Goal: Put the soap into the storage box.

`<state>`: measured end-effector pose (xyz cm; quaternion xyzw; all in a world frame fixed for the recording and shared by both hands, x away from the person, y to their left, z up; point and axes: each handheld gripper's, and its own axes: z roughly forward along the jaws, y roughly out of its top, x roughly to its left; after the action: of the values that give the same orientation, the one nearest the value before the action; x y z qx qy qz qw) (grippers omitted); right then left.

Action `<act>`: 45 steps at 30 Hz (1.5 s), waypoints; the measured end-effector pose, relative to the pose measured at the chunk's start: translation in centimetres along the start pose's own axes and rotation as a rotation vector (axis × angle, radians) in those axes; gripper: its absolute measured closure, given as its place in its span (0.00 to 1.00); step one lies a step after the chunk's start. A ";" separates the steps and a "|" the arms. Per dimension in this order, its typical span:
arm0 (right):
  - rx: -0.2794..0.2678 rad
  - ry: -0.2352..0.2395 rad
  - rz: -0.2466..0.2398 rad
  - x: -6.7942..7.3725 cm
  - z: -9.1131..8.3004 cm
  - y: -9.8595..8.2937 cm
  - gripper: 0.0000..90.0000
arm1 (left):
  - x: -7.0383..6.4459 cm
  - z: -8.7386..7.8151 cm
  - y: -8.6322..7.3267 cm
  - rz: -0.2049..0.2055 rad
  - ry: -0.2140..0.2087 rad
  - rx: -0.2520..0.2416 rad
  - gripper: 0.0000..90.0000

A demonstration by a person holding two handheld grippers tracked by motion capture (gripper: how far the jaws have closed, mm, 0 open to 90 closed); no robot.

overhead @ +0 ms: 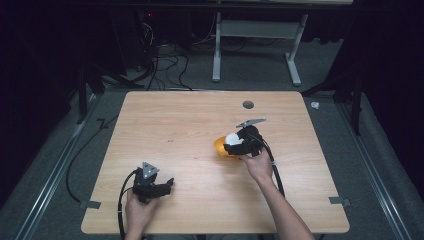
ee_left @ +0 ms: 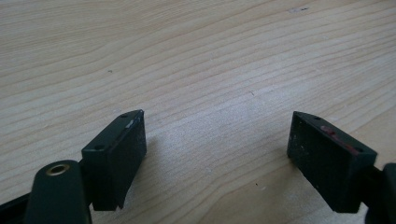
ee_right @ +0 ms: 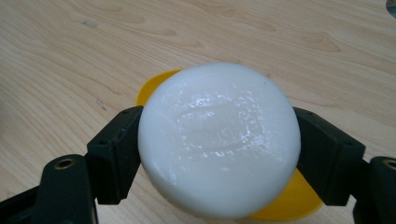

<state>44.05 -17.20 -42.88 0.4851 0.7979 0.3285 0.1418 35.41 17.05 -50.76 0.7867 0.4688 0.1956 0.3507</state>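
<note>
In the high view, the right gripper (overhead: 239,143) sat right of the frame's centre, its jaws closed on a white soap bar (overhead: 232,138) held just over a yellow dish (overhead: 218,146) on the wooden table (overhead: 175,120), apparently so the bar could be set into the dish or lifted clear of it; which of the two could not be told. The left gripper (overhead: 159,187) rested in the lower left of the frame, well apart from the dish, seemingly parked out of the way. In the left gripper view, its jaws stood wide open with nothing between them, low over the bare table. In the right gripper view, the soap bar (ee_right: 219,140) sat in the middle of the frame, pinched at its two sides by the jaws, a hold that kept its flat face up, with the yellow dish (ee_right: 289,200) peeking out beneath at upper left and lower right.
</note>
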 end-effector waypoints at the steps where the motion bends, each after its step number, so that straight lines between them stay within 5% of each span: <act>1: 0.000 0.000 0.000 0.0 0.0 0.0 0.27 | 0.0 0.0 0.0 0.000 0.000 0.000 0.22; 9: 0.019 -0.033 0.030 -0.3 0.9 0.1 0.26 | 0.0 0.0 0.0 0.000 0.000 0.000 0.22; 36: 0.076 -0.057 0.026 0.1 2.6 0.0 0.26 | 0.0 0.0 0.0 0.001 0.001 0.000 0.22; 45: -0.011 -0.059 0.010 0.3 1.3 0.4 0.28 | 0.0 0.0 0.0 0.003 0.002 0.002 0.22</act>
<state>44.88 -16.29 -43.60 0.4978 0.7890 0.3192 0.1664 35.40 17.02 -50.75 0.7877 0.4682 0.1965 0.3489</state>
